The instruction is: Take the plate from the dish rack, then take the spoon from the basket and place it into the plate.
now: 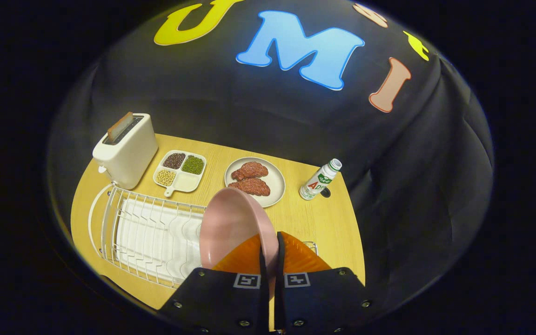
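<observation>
Pinching the rim of the pink plate [231, 228], the gripper [271, 260] has both fingers pressed on it — the plate stands on edge, tilted, over the white wire dish rack [151, 232]. Beyond lie a toaster [126, 149], a divided bean tray [180, 170], a plate of meat [275, 179] and a bottle [320, 179] on the wooden table [324, 223].

My gripper [271, 260] has two broad, flat-topped blocks behind its thin fingers [263, 265] — each block carries a square black-and-white marker [247, 280] and small round screws [366, 304] along its edges.
</observation>
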Demonstrator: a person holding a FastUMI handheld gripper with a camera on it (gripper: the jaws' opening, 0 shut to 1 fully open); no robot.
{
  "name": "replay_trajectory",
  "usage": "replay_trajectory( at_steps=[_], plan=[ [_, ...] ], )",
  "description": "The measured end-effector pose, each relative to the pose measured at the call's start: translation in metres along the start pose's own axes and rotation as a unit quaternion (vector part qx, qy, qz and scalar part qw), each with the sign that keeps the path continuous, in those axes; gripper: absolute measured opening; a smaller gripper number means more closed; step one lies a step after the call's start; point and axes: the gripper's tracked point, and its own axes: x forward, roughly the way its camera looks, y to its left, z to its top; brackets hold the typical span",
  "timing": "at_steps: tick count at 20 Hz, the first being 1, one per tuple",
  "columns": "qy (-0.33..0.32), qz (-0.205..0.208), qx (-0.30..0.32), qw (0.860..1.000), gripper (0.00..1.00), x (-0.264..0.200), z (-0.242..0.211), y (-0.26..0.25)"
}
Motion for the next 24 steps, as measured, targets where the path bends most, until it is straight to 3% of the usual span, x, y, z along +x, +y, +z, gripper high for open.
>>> replay_trajectory(
  at_steps=[11,24],
  plan=[
    [-0.024,0.03,0.053,0.998,0.04,-0.054,-0.039,-0.082],
    [-0.008,0.089,0.076,0.993,0.04,-0.091,-0.125,-0.113]
  ],
)
